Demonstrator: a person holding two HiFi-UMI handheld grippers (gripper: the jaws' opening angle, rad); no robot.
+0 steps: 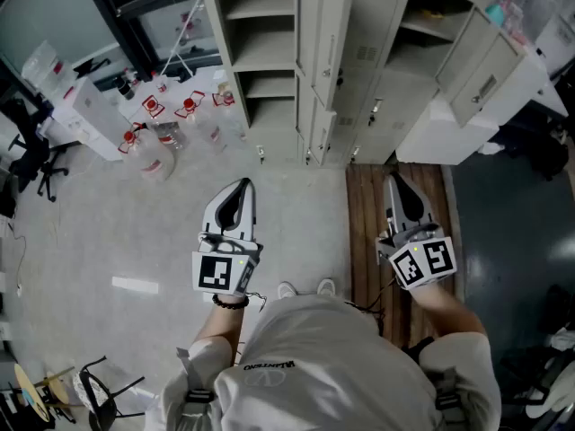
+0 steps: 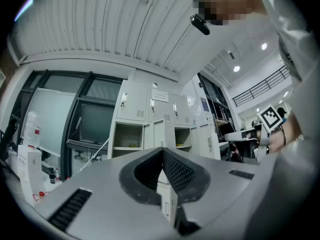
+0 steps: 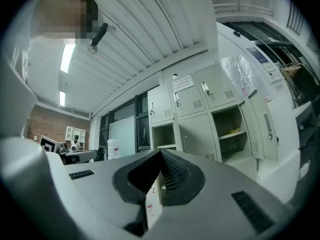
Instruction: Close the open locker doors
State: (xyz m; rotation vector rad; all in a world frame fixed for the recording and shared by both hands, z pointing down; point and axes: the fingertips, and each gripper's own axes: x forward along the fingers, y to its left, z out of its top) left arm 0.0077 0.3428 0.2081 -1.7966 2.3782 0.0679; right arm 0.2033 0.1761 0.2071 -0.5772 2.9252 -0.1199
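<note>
A bank of pale grey lockers [image 1: 359, 52] stands ahead of me. One door [image 1: 328, 34] near the middle hangs open, and another door [image 1: 490, 74] at the right swings out wide. Open shelved compartments [image 1: 260, 25] show at the left. My left gripper [image 1: 244, 183] and right gripper [image 1: 393, 180] are both shut and empty, held side by side well short of the lockers. In the left gripper view its closed tip [image 2: 162, 150] points at the lockers [image 2: 155, 129]. In the right gripper view the closed tip [image 3: 161, 151] points toward an open compartment [image 3: 232, 129].
Several red-capped bottles [image 1: 157, 142] stand on the floor at the left beside a white box [image 1: 85, 106]. A wooden strip [image 1: 368, 232] runs under the right gripper. A white block [image 1: 440, 137] sits at the right lockers' foot. A black chair [image 1: 99, 393] is at bottom left.
</note>
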